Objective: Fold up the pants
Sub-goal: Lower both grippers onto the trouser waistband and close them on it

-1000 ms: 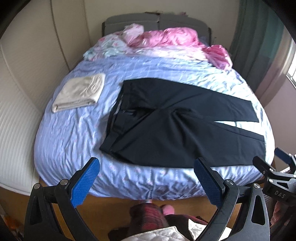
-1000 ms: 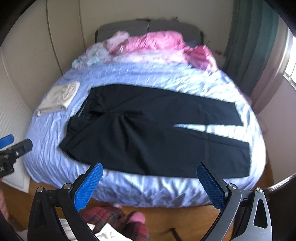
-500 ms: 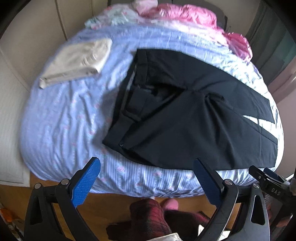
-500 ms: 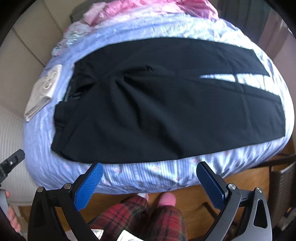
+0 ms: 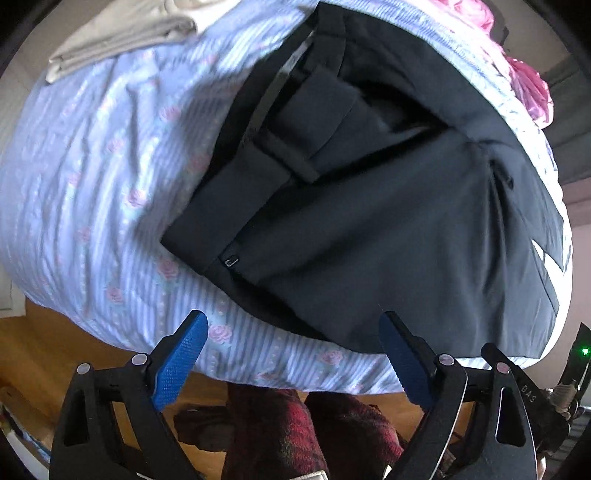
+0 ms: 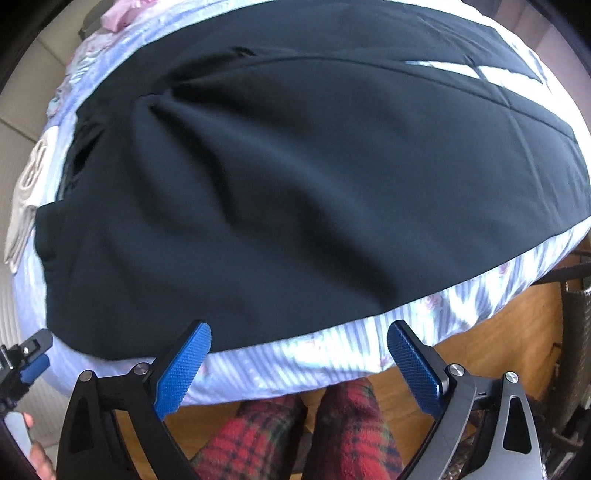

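Black pants (image 5: pixel 369 221) lie spread flat on the bed, waistband (image 5: pixel 258 147) to the left and legs running off to the right. In the right wrist view the same pants (image 6: pixel 295 184) fill most of the frame, with the two legs parting at the far right. My left gripper (image 5: pixel 291 325) hovers over the near bed edge just below the waist corner; its jaws are closing with nothing between them. My right gripper (image 6: pixel 301 328) hangs open over the near hem of the front leg, not touching the cloth.
The striped blue floral sheet (image 5: pixel 92 166) covers the bed. A folded beige garment (image 5: pixel 122 29) lies at the far left, pink bedding (image 5: pixel 532 85) at the far right. Red plaid legs (image 6: pixel 295 424) stand on the wooden floor (image 5: pixel 37 350) by the bed. A dark wicker piece (image 6: pixel 576 332) stands at the right.
Both grippers have dropped toward the bed and tipped downward, so the pants loom much larger. The headboard and walls have left both views. The left jaws stand slightly narrower.
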Motion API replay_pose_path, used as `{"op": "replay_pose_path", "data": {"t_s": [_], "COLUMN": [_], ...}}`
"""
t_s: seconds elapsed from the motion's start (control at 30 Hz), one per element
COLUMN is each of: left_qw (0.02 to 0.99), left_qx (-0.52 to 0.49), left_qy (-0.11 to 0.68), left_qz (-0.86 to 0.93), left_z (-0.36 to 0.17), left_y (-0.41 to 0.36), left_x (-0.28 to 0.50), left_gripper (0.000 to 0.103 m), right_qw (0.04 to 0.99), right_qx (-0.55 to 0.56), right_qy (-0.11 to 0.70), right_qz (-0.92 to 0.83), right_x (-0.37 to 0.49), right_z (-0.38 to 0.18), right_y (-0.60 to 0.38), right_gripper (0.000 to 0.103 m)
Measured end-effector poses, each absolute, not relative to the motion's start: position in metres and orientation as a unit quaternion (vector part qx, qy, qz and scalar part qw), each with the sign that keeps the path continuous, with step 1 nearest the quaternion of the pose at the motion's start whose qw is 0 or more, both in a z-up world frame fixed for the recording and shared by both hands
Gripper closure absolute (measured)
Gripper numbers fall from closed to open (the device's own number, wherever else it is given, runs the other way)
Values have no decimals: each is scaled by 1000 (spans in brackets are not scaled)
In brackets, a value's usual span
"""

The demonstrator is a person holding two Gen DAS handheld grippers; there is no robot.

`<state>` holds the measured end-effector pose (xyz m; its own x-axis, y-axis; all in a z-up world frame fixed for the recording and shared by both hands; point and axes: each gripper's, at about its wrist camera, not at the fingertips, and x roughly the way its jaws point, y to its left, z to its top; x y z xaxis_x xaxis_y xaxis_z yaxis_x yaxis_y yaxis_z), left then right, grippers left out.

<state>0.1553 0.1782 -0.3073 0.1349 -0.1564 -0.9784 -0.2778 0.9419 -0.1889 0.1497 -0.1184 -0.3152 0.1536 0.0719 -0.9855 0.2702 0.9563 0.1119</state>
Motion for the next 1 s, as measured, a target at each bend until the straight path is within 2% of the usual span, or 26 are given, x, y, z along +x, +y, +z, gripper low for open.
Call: {"op": "replay_pose_path", "data": {"t_s": [0.33,0.53,0.6,0.63,0.7,0.77,0.8,0.83,0.9,1.0], "left_qw": [709,700,697,698,696,694,694,694,696,702], "left_qx": [-181,-206,-214,-216,-222,-230,-233,-234,-232,-225], "left_qy": [681,683,684,682,682,681,681,680,680,675], "left_qz": [36,34,32,32,33,31,30,28,18,6], "left_z": [-349,-358,-359,-358,-353,-346,-343,-339,-323,-299], "left_y": [175,176,177,178,182,187,188,188,188,188], "left_x": [168,172,171,170,168,169,168,167,165,162], "left_gripper": [10,19,29,33,52,62,66,69,75,78], "right_qw": [719,706,704,703,703,704,704,705,711,729], "right_qx": [205,235,240,242,243,234,226,216,205,202], "right_qy": [655,658,659,660,660,662,665,667,666,649], "right_qz": [-109,-115,-114,-111,-105,-102,-102,-101,-97,-87], "right_x": [150,158,155,157,162,166,168,170,174,180], "right_z": [-351,-364,-364,-363,-358,-351,-347,-342,-329,-298], "right_y": [-132,-142,-144,-143,-145,-144,-143,-143,-145,-150], "right_gripper": [13,18,24,30,43,67,74,85,90,91]}}
